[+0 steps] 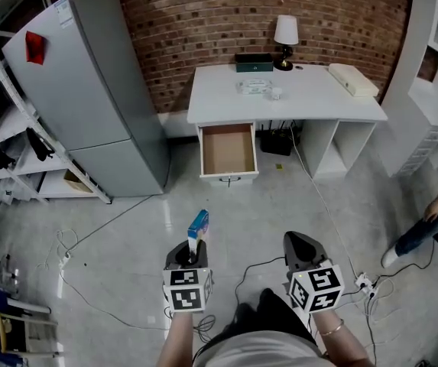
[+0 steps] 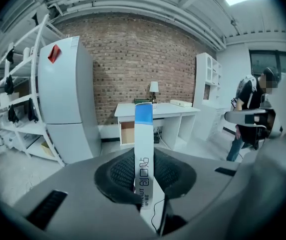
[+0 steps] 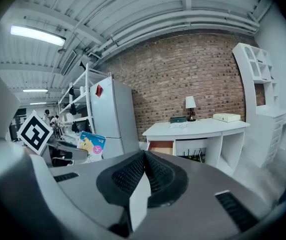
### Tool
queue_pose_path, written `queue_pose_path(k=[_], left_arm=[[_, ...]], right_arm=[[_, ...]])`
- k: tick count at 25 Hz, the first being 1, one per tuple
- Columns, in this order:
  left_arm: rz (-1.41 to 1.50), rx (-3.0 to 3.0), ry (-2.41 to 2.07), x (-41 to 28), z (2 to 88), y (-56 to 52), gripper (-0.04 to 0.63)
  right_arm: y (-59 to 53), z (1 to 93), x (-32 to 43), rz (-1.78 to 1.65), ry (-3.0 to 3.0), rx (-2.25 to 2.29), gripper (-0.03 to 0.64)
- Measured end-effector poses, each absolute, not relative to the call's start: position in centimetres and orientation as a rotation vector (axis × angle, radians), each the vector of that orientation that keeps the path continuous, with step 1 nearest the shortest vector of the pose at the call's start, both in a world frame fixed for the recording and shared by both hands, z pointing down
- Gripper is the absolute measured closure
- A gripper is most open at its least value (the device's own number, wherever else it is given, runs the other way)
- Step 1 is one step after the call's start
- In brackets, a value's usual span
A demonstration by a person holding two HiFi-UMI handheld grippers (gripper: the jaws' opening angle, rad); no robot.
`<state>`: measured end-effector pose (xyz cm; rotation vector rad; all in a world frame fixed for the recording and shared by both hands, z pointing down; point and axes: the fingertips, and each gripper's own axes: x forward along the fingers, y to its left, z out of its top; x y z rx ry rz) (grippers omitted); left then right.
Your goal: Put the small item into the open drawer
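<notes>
- Well short of the desk (image 1: 318, 102), the left gripper (image 1: 194, 249) pinches the small box (image 1: 198, 224) by its lower end only — a jolt could tip it out.
- With the open drawer (image 1: 228, 151) well ahead, an early release would likely drop the box on the floor (image 1: 280, 205).
- The right gripper (image 1: 303, 245) — jaws together, empty — is no backup.

Fridge (image 1: 89, 90) left of desk (image 1: 295, 102), drawer (image 1: 228, 150) beneath

Red brick wall (image 1: 203, 21); grey fridge (image 1: 89, 90) at left; white desk (image 1: 318, 102) with lamp (image 1: 285, 33); pale glossy floor (image 1: 127, 235)
</notes>
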<state>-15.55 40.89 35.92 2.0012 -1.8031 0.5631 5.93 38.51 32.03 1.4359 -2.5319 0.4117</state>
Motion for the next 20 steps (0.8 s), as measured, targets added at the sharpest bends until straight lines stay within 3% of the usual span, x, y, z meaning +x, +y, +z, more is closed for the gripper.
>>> queue_pose_path(k=[20], left_arm=[[0.558, 1.912, -1.815, -17.1, 38.0, 26.5, 0.508]], right_arm=[[23.3, 33.5, 6.6, 0.469, -2.516, 1.451, 0.609]])
